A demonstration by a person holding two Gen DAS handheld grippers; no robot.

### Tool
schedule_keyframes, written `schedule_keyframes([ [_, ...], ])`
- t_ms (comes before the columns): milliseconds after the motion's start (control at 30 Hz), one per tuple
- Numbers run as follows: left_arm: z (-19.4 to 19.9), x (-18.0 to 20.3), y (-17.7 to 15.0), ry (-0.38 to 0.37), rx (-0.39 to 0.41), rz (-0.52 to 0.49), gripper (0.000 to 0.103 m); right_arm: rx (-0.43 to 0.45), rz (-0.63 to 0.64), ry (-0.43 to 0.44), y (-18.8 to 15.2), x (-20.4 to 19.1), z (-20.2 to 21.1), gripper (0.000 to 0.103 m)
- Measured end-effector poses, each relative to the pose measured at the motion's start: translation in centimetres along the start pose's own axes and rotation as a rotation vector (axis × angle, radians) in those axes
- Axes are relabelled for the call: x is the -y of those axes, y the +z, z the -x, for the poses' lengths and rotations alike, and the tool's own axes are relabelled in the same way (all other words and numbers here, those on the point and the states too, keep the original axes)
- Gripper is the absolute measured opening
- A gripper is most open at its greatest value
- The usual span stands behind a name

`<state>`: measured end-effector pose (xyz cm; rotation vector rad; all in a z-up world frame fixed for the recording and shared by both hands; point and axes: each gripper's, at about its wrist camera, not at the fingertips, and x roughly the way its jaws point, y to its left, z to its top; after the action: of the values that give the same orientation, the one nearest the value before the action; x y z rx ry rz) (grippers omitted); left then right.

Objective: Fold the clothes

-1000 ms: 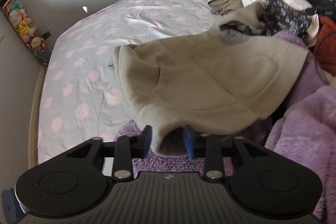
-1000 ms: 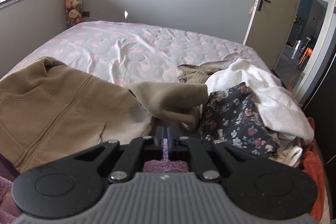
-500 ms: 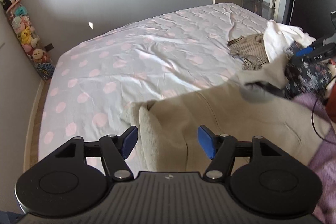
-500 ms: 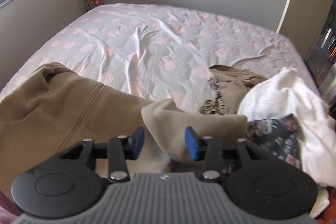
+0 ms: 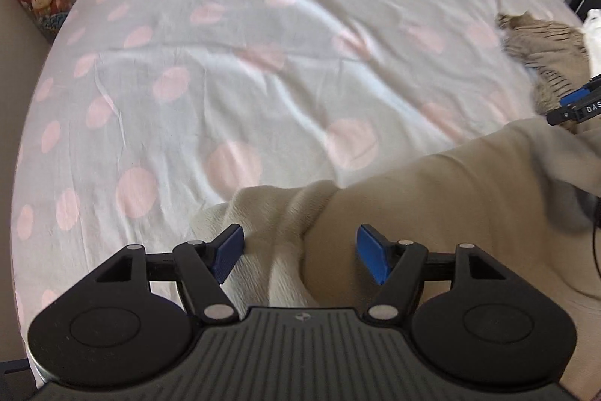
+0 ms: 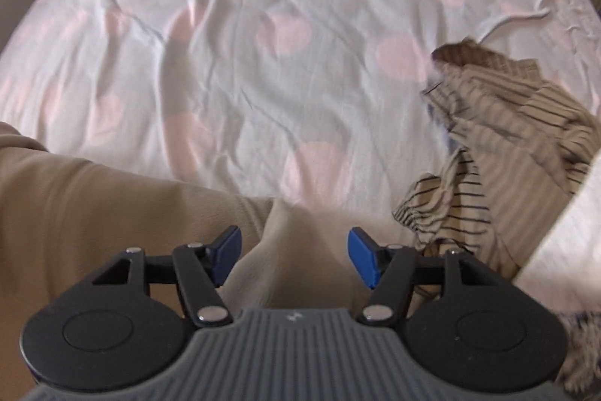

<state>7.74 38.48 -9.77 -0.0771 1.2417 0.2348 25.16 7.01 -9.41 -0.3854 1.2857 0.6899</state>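
The beige sweatshirt (image 5: 432,213) lies along the near edge of the bed (image 5: 225,62), spread across the polka-dot sheet with its bulk toward the viewer. That placement suits folding: the wide bare sheet beyond it gives a flat surface to lay the garment out.

Left gripper (image 5: 300,252): jaws spread wide, holding nothing. A ridged bunch of the sweatshirt, apparently a ribbed cuff or hem, sits between the blue pads (image 5: 229,248). Whether the left pad touches the cloth cannot be told.

Right gripper (image 6: 294,256): jaws likewise spread, nothing pinched. A rounded lobe of the sweatshirt (image 6: 293,235), probably a sleeve end, rises between the blue pads (image 6: 362,258). In the left wrist view the tip of this gripper (image 5: 578,104) shows at the right edge, above the far stretch of the beige cloth, so the two tools stand at opposite ends of the garment.

Judgement: with both grippers open over separate parts of one garment, the arrangement reads as readiness to take two grasps and flatten or fold. No fold is visible in the sweatshirt.

Other items: a striped brown garment (image 6: 507,145) lies crumpled just to the right of the sweatshirt, beside a white cloth (image 6: 563,243) at the frame edge. Both appear to be awaiting their turn. Risk noted: the striped piece lies near the right gripper and could be caught in a careless grasp.
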Motion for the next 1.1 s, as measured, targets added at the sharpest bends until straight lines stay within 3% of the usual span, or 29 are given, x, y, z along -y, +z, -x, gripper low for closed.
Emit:
schedule_keyframes([
  [133,-3.6,-1.3,0.8,0.030,-0.092,-0.013,0.066,-0.093,-0.006,0.034,1.2,1.1,-4.7,0.066],
  [300,-6.4,-1.7,0.5,0.024,-0.140,-0.011,0.068,-0.196,-0.024,0.090,2.3,2.5,-10.0,0.065],
  [367,-6.8,-1.7,0.3,0.022,-0.140,0.001,0.049,-0.197,-0.043,0.132,1.7,2.7,-10.4,0.041],
  [400,-6.6,-1.9,0.3,0.018,-0.132,0.013,0.046,-0.189,-0.045,0.145,1.5,2.7,-10.2,0.039],
  [433,-6.3,-2.2,0.2,0.013,-0.122,0.026,0.040,-0.172,-0.034,0.142,1.3,2.4,-9.7,0.030],
  [500,-5.3,-2.6,0.0,0.009,-0.097,0.050,0.026,-0.133,-0.002,0.124,0.8,1.7,-8.3,0.024],
  [633,-1.4,-2.9,-0.4,0.032,-0.008,0.073,0.019,0.015,0.013,0.095,0.5,0.5,-3.0,0.020],
  [833,8.1,-4.5,0.2,0.076,0.232,0.141,0.018,0.298,0.009,0.079,3.3,-2.4,10.2,0.019],
  [1000,20.4,-6.7,1.5,0.093,0.540,0.257,0.017,0.623,0.034,0.054,5.1,-4.9,24.3,0.019],
  [1100,25.4,-6.2,1.0,0.108,0.641,0.262,0.017,0.638,0.028,0.048,3.6,-4.8,25.3,0.019],
])
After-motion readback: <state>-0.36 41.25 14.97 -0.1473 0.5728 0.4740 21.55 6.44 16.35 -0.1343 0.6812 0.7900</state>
